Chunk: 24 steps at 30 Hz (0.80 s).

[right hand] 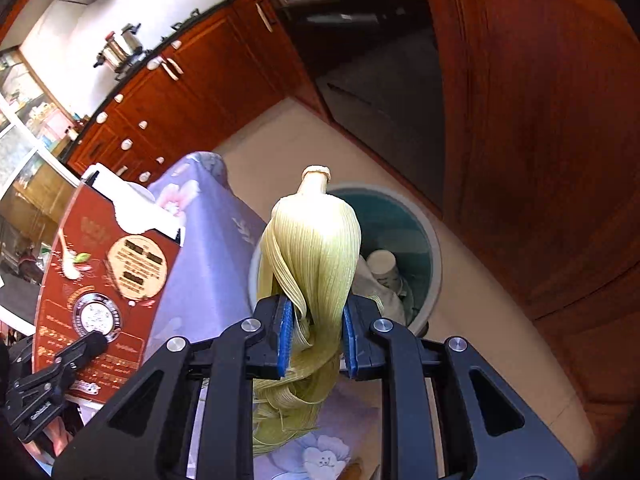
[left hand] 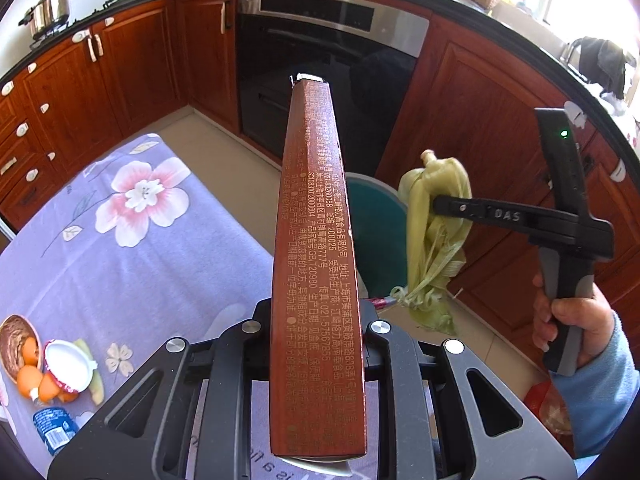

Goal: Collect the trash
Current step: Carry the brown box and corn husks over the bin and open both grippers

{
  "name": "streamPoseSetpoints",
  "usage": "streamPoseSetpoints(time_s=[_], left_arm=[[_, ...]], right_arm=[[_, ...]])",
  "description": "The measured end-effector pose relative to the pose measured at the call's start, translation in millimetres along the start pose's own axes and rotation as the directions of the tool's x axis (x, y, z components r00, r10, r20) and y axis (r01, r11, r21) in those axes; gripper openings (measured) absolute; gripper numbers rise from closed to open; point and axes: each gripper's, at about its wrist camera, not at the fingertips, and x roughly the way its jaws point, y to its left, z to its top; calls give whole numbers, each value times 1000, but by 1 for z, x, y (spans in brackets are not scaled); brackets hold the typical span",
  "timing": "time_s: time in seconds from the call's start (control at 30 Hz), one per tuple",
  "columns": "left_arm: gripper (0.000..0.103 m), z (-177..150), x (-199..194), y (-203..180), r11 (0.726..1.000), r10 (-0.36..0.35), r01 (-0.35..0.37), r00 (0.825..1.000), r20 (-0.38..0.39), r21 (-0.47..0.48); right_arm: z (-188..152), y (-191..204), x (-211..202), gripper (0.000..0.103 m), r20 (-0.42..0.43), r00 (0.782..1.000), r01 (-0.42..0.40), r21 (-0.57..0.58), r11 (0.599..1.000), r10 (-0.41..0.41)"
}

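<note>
My left gripper (left hand: 316, 324) is shut on a flat red-brown carton (left hand: 316, 240), held edge-up above the table's right edge; its printed face shows in the right wrist view (right hand: 100, 280). My right gripper (right hand: 316, 332) is shut on a pale green corn husk (right hand: 312, 248), held in the air above and near the teal trash bin (right hand: 424, 240), which holds a paper cup (right hand: 384, 268) and crumpled paper. In the left wrist view the husk (left hand: 436, 232) hangs right of the carton, and the bin (left hand: 376, 232) is partly hidden behind the carton.
A table with a purple floral cloth (left hand: 132, 240) carries orange peels (left hand: 40, 380), a white yoghurt lid (left hand: 66, 364), a brown shell (left hand: 16, 344) and a blue wrapper (left hand: 54, 430). Wooden cabinets (left hand: 132, 68) and a black oven (left hand: 320, 80) stand behind.
</note>
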Motion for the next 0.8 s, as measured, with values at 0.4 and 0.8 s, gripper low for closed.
streamPoseSetpoints(time_s=[0.4,0.8], left_arm=[[20,21,49,-8,999,-40,41,998,-58,8],[20,23,69,-16,998,-57,59,994,-94,16]], right_arm=[[14,-14,55,70,-86,995,-53,37,998,56],[20,-21,42,81,-62,997,-31,101,994,38]])
